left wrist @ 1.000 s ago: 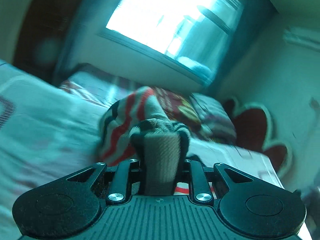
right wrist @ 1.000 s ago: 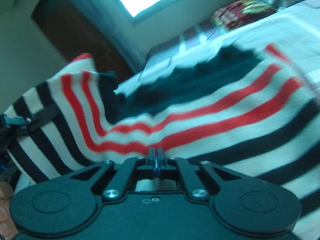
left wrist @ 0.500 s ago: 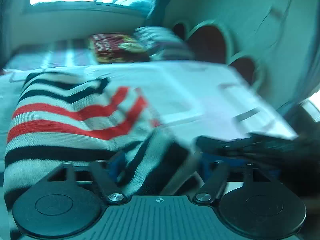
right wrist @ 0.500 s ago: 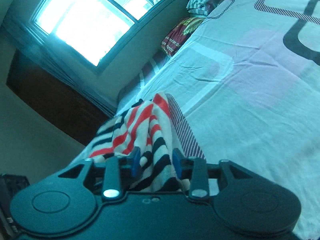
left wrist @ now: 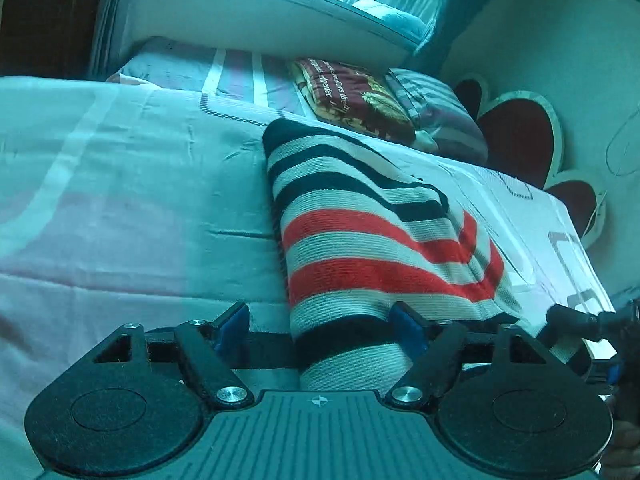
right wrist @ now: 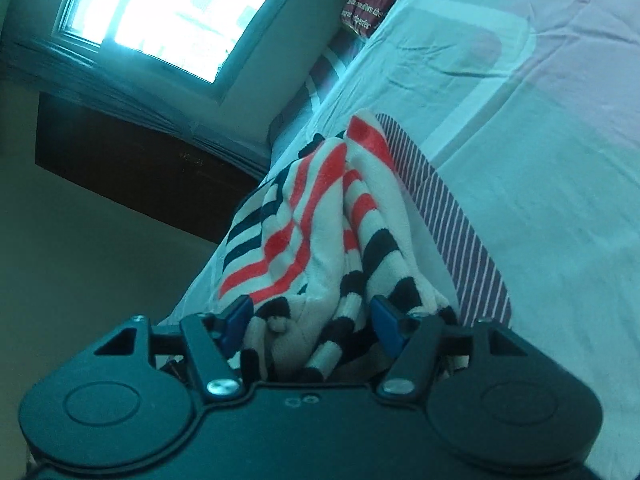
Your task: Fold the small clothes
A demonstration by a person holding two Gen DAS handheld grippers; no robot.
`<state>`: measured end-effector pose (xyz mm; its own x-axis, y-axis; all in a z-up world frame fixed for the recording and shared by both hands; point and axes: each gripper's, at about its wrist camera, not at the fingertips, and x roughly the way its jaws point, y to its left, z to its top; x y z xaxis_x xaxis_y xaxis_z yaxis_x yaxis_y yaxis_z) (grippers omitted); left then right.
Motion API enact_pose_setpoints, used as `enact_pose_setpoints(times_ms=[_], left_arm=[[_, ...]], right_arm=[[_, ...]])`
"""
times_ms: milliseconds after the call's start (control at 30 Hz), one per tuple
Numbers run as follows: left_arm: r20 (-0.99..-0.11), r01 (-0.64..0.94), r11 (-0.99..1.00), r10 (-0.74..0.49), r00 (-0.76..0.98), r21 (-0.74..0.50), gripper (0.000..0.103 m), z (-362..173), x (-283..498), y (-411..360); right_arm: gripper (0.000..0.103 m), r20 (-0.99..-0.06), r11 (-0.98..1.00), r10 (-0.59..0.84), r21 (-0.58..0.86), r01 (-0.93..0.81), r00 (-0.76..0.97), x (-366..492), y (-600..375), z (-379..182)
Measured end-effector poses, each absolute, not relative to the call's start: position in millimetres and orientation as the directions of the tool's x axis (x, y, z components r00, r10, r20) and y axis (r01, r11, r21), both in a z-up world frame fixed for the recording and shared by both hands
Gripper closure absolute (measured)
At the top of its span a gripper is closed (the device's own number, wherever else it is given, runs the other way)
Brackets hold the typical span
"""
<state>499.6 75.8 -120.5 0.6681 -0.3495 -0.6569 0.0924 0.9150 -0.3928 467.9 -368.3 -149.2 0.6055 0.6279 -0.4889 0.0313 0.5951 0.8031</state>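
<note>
Striped sweater (left wrist: 372,248) now dropped on bed (left wrist: 132,208), both grippers' fingers (left wrist: 234,322) newly spread, tilted downward

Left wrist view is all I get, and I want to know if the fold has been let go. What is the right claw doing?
Observer: In the right wrist view the right claw is open. Its jaws have just been opening, and the striped sweater lies loose between its pads.
Operator: Is that end of the sweater flat?
Observer: No. It is bunched in soft folds there, with the red stripes heaped above the black ones.
Operator: Is anything next to it on that side?
Observer: Only the bedsheet. A dark striped band printed on it runs right alongside the sweater.
</note>
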Motion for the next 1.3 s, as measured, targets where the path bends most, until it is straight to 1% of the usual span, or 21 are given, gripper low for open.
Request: enact_pose_setpoints(times_ms=[33, 100, 133, 200, 233, 333, 400, 433, 500, 567, 633, 667, 767, 900, 967, 1000, 1067, 1167, 1233, 1300], left_arm=[[-0.655, 0.086, 0.911, -0.354, 0.668, -0.404, 0.020, -124, 500, 76], [-0.649, 0.073, 0.897, -0.370, 0.664, -0.436, 0.019, -130, 499, 74], [-0.647, 0.070, 0.893, -0.375, 0.664, -0.445, 0.018, -131, 497, 77], [-0.644, 0.073, 0.893, -0.374, 0.667, -0.444, 0.018, -134, 502, 69], [-0.644, 0.076, 0.897, -0.369, 0.669, -0.435, 0.018, -134, 509, 60], [-0.622, 0.094, 0.916, -0.337, 0.707, -0.389, 0.018, -121, 514, 47], [-0.623, 0.106, 0.917, -0.343, 0.703, -0.385, 0.018, -118, 517, 43], [-0.621, 0.114, 0.916, -0.347, 0.703, -0.384, 0.018, -117, 518, 40], [-0.622, 0.132, 0.917, -0.356, 0.697, -0.377, 0.018, -115, 520, 35], [-0.628, 0.142, 0.917, -0.362, 0.689, -0.373, 0.018, -115, 523, 28], [-0.648, 0.158, 0.925, -0.356, 0.673, -0.344, 0.018, -116, 525, 21], [-0.649, 0.169, 0.927, -0.358, 0.671, -0.336, 0.018, -116, 525, 19], [-0.644, 0.177, 0.922, -0.368, 0.671, -0.343, 0.018, -113, 524, 20], [-0.629, 0.184, 0.917, -0.378, 0.679, -0.353, 0.018, -110, 522, 26], [-0.636, 0.195, 0.915, -0.388, 0.667, -0.354, 0.018, -113, 525, 24], [-0.650, 0.198, 0.919, -0.382, 0.657, -0.340, 0.018, -115, 527, 20], [-0.669, 0.190, 0.925, -0.371, 0.644, -0.330, 0.013, -122, 532, 14], [-0.673, 0.179, 0.920, -0.380, 0.634, -0.350, 0.011, -123, 535, 18], [-0.673, 0.181, 0.920, -0.380, 0.635, -0.349, 0.011, -122, 533, 19], [-0.675, 0.177, 0.919, -0.381, 0.632, -0.354, 0.011, -123, 533, 18]], right_arm=[[0.042, -0.508, 0.601, 0.632, 0.798, 0.045, 0.585, 476, -365, -152], [0.043, -0.528, 0.619, 0.633, 0.784, 0.039, 0.566, 489, -358, -151], [0.051, -0.539, 0.639, 0.631, 0.769, 0.020, 0.557, 496, -352, -149], [0.071, -0.593, 0.726, 0.583, 0.687, -0.028, 0.556, 504, -338, -141], [0.078, -0.610, 0.775, 0.553, 0.627, -0.081, 0.567, 505, -328, -133], [0.082, -0.576, 0.859, 0.496, 0.437, -0.268, 0.650, 492, -302, -101], [0.082, -0.536, 0.876, 0.477, 0.352, -0.329, 0.697, 483, -294, -84], [0.083, -0.508, 0.876, 0.479, 0.332, -0.351, 0.715, 480, -294, -77], [0.083, -0.487, 0.878, 0.474, 0.319, -0.356, 0.734, 475, -300, -73], [0.084, -0.526, 0.903, 0.421, 0.319, -0.288, 0.739, 482, -308, -89], [0.084, -0.593, 0.897, 0.414, 0.393, -0.201, 0.690, 493, -326, -123], [0.085, -0.613, 0.897, 0.409, 0.407, -0.173, 0.676, 493, -330, -138], [0.085, -0.577, 0.884, 0.412, 0.440, -0.157, 0.705, 483, -332, -142], [0.086, -0.525, 0.890, 0.407, 0.414, -0.193, 0.747, 471, -334, -123], [0.086, -0.553, 0.909, 0.370, 0.383, -0.166, 0.747, 471, -341, -128], [0.087, -0.578, 0.909, 0.365, 0.392, -0.143, 0.730, 476, -345, -136], [0.087, -0.580, 0.887, 0.379, 0.449, -0.105, 0.721, 480, -353, -147], [0.083, -0.601, 0.881, 0.399, 0.460, -0.109, 0.693, 482, -351, -137], [0.072, -0.574, 0.858, 0.435, 0.497, -0.127, 0.694, 483, -357, -130], [0.067, -0.555, 0.849, 0.439, 0.515, -0.122, 0.707, 493, -364, -128]])
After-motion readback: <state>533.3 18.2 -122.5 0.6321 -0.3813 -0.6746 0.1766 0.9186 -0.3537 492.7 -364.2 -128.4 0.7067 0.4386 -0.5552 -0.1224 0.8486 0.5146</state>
